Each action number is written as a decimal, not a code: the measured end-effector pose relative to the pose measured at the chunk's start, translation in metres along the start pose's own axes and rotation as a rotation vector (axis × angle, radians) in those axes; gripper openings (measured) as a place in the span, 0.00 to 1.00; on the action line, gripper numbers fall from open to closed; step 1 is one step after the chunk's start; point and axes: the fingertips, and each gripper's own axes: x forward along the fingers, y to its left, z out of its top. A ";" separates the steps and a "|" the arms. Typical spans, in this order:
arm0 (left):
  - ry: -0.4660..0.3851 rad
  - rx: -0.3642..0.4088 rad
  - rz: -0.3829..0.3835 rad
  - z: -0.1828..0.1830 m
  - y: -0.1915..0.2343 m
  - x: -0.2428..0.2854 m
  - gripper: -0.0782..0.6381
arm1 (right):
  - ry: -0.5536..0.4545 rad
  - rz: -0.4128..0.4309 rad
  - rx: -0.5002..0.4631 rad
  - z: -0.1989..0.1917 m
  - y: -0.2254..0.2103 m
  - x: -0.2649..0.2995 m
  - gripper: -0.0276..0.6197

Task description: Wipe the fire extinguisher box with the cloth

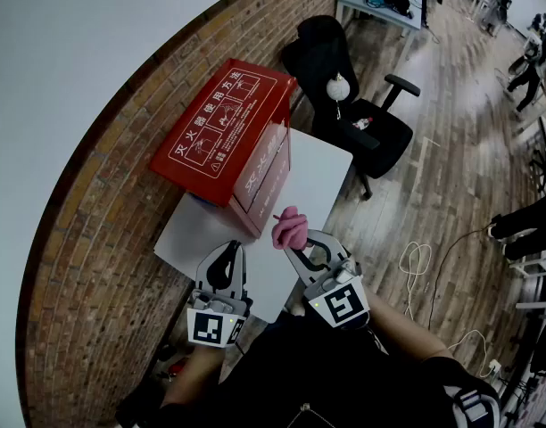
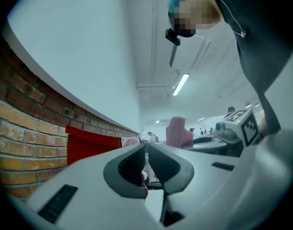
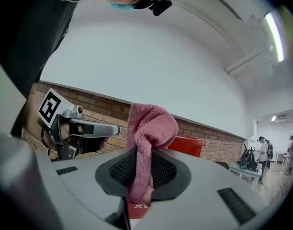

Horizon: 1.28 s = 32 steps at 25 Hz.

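Observation:
The red fire extinguisher box point(image 1: 227, 134) stands on a white table point(image 1: 322, 172) against the brick wall, its lid printed with white characters; a strip of the box point(image 2: 91, 143) shows past the left jaws and part of it point(image 3: 187, 146) beyond the right ones. My right gripper point(image 1: 293, 242) is shut on a pink cloth point(image 1: 288, 227), bunched above the jaws point(image 3: 149, 131), just right of the box's near corner. My left gripper point(image 1: 227, 259) is shut with nothing in it, over the table's near edge in front of the box. The cloth point(image 2: 177, 132) also appears in the left gripper view.
A black office chair point(image 1: 349, 105) with a small white object on its seat stands beyond the table. Cables point(image 1: 417, 261) lie on the wooden floor at right. Desks and people are far back in the room. The brick wall point(image 1: 121, 150) runs along the left.

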 end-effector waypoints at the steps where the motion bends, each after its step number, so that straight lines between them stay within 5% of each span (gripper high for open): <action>1: -0.002 -0.004 0.009 0.001 0.002 0.000 0.21 | 0.001 0.008 0.005 0.000 0.000 0.002 0.15; 16: 0.000 0.006 0.224 0.004 0.035 -0.035 0.18 | -0.010 0.164 0.012 -0.002 0.011 0.055 0.15; 32: 0.036 0.014 0.420 -0.002 0.050 -0.088 0.18 | 0.111 0.186 -0.035 -0.039 0.014 0.128 0.15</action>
